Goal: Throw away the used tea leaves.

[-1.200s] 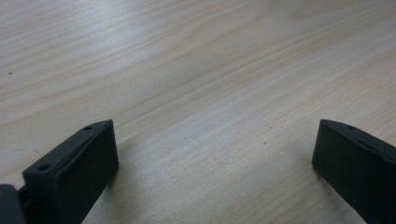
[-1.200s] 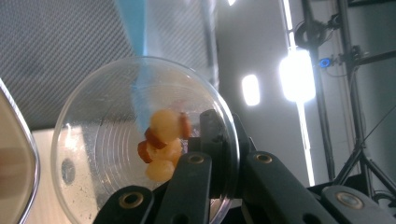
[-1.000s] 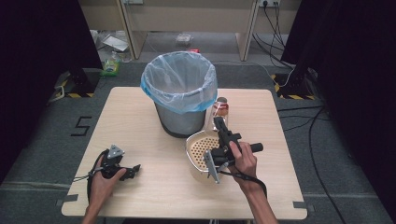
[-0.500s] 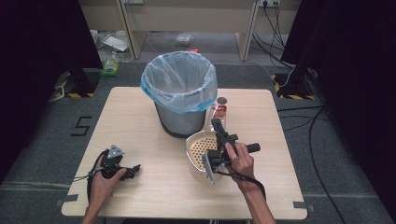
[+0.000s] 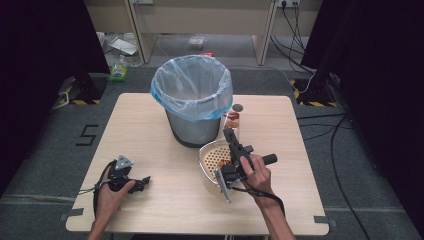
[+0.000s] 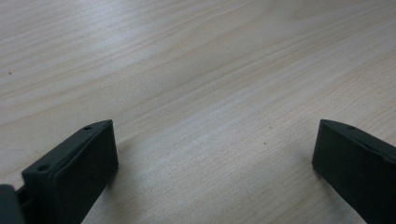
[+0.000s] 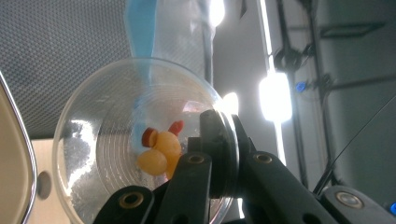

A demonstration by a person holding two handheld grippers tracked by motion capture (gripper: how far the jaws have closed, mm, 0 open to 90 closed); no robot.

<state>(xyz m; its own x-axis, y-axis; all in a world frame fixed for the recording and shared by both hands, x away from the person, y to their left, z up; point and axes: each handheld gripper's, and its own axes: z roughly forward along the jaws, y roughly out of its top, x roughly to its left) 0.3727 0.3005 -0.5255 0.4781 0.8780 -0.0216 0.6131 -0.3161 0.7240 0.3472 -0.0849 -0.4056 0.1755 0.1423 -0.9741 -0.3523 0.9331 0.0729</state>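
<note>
The clear plastic cup (image 7: 144,144) is tipped onto its side in the right claw (image 7: 215,163), its long axis running along the claw's own line, so that in the right gripper view its round ribbed bottom faces the camera and its open end points away toward the bin. A few yellow and red bits (image 7: 159,147) lie against the cup's lower wall. The right claw's jaws are drawn in tight and pinch the cup's rim between them, one jaw inside the wall and one outside. In the high view the cup (image 5: 231,121) sits at the tip of the right claw (image 5: 231,134), raised above the worktop (image 5: 150,210) and just beside the foot of the grey waste bin (image 5: 192,127), which is lined with a pale blue bag (image 5: 192,90). Under the right hand (image 5: 257,172) lies a cream perforated strainer basket (image 5: 212,157) with a metal handle that points back toward the person. Well apart, near the worktop's left front corner, the left hand (image 5: 111,192) rests the left claw (image 5: 142,182) on the wood; in the left gripper view its two black jaws stand wide apart over bare wood grain with nothing between them.
</note>
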